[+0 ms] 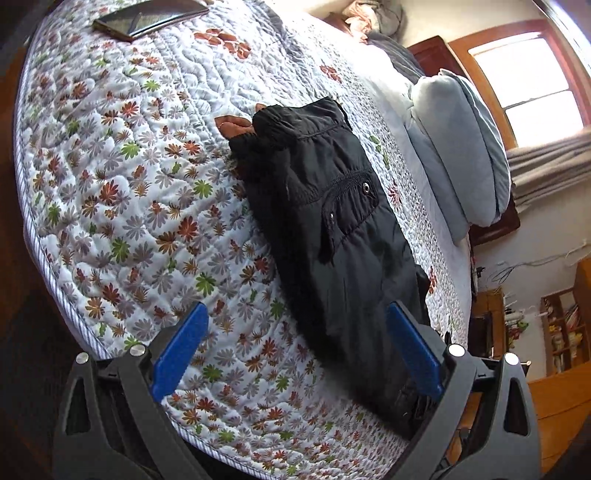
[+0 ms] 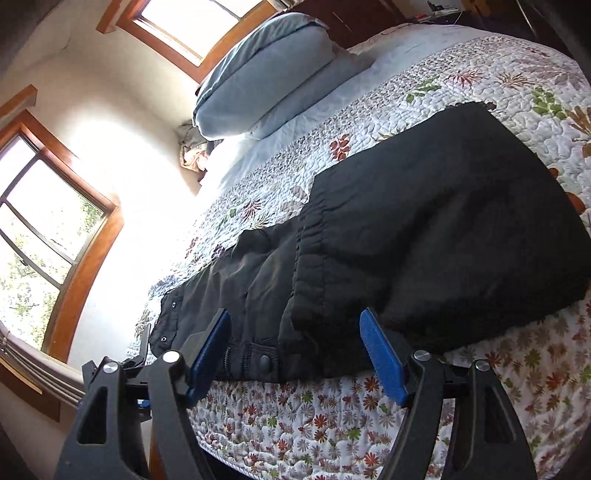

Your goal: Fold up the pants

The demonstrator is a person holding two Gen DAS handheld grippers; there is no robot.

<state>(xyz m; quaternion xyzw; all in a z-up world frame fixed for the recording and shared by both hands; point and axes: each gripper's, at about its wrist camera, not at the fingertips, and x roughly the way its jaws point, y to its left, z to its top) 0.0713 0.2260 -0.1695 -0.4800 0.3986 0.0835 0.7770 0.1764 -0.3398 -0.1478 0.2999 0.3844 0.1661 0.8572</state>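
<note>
- Left gripper (image 1: 297, 354) nearest in its own view: blue fingers (image 1: 180, 350) spread wide, nothing pinched, hovering over the quilt's edge with the near end of the pants just inside the right-hand finger.
- Right gripper (image 2: 297, 354) likewise spread apart — blue pads either side of the pants' near edge, not pressing the cloth.
- Black pants (image 1: 332, 229) lying on the floral quilt (image 1: 122, 206), already doubled over: in the right wrist view one folded layer with a gathered hem resting on top of the lower part, a snap button (image 2: 264, 363) showing at the edge closest to the gripper.
- Pocket flap with two metal snaps (image 1: 366, 188) visible midway along the garment in the left wrist view; far end bunched near a brown leaf print.
- Beyond the pants, pale blue pillows (image 1: 458, 147) stacked at the head of the bed.
- Farther still — a flat dark object (image 1: 147, 18) on the quilt's far corner, too distorted to identify.
- Wood-framed windows (image 2: 48, 236) bright on the wall behind.
</note>
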